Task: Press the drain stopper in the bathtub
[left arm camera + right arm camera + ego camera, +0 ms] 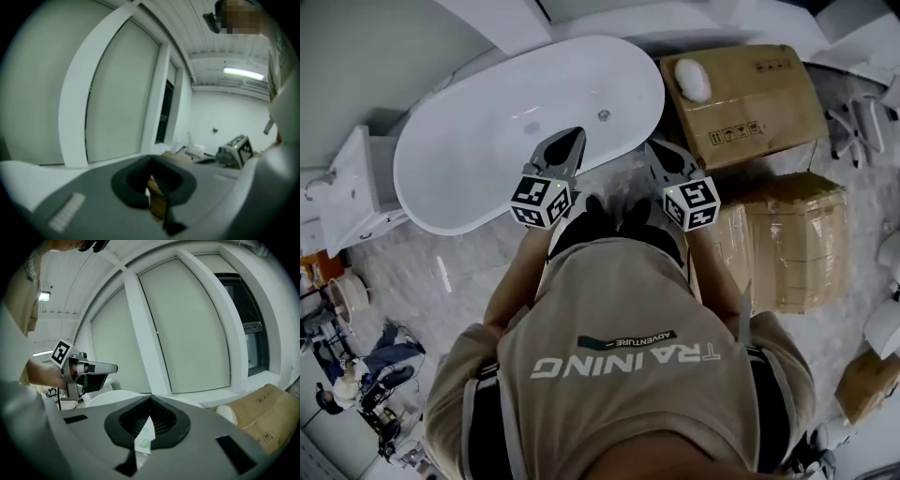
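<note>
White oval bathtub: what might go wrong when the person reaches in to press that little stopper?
The small round metal drain stopper lies beyond both grippers, so the shut left gripper could miss it and skid on the glossy white oval bathtub. The right gripper hangs near the brown cardboard boxes and might knock them.

Bright even light, fisheye-warped dark edges

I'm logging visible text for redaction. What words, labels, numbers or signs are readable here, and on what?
"TRAINING": on the person's beige shirt, upside down in the head view.
"ADVENTURE": smaller, on the same shirt.
Upper cardboard box: handling symbols and small print, too small to read.
Marker cubes: square patterns, no letters.
</note>
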The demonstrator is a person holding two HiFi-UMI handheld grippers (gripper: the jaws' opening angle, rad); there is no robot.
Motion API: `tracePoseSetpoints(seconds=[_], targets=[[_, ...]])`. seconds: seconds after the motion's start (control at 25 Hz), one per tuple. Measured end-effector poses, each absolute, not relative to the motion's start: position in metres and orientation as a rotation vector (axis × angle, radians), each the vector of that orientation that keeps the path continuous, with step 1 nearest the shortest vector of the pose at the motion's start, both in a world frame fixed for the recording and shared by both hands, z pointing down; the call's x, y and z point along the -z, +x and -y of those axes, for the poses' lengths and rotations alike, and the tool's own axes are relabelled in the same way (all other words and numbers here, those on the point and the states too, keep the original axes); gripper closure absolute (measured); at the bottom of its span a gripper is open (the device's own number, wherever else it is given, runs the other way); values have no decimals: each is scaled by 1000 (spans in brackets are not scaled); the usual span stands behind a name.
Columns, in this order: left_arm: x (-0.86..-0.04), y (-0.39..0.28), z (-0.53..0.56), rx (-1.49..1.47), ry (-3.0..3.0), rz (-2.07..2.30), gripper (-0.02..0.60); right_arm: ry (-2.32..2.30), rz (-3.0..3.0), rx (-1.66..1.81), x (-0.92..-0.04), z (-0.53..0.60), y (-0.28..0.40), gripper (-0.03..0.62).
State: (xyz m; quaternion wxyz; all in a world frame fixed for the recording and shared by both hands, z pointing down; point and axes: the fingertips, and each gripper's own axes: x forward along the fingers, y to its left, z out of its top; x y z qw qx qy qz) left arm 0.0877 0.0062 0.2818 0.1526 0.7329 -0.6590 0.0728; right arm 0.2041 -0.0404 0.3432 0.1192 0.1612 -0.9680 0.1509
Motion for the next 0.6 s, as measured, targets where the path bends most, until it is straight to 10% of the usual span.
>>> tracePoseSetpoints(seconds=[0.6], targets=[[-297,-7,33,-78,1976,1973,580,399,2712,-399,-351,89,138,588]])
